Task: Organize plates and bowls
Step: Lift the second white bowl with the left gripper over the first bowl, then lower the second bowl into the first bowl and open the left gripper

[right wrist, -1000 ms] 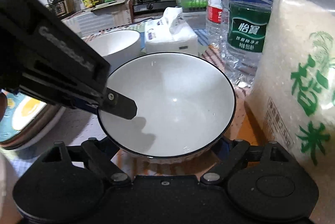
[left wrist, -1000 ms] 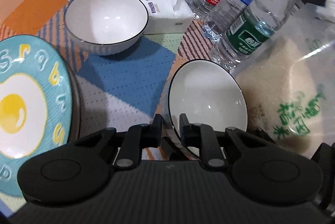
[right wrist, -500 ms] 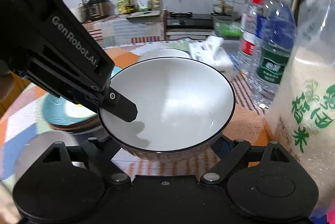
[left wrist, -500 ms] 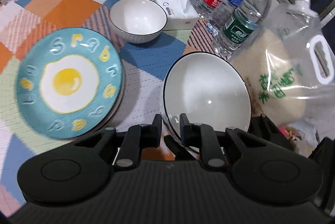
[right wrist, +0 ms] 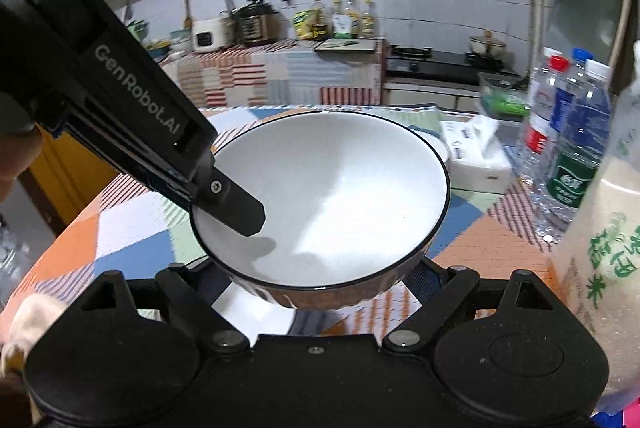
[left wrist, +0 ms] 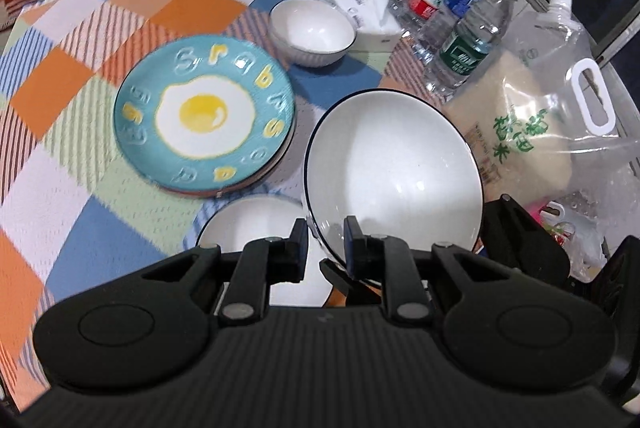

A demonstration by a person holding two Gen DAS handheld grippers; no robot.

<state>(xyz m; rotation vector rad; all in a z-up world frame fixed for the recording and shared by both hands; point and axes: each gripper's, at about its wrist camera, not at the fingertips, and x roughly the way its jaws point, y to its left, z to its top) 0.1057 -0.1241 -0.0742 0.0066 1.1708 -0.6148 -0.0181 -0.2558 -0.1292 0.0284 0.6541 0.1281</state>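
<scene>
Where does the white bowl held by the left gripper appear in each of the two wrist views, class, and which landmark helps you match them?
Left wrist view: the held bowl sits right of centre, its rim pinched by the left gripper.
Right wrist view: the same bowl fills the centre, above the right gripper.
Shared landmark: the green-labelled water bottle, right of the bowl in both.
</scene>
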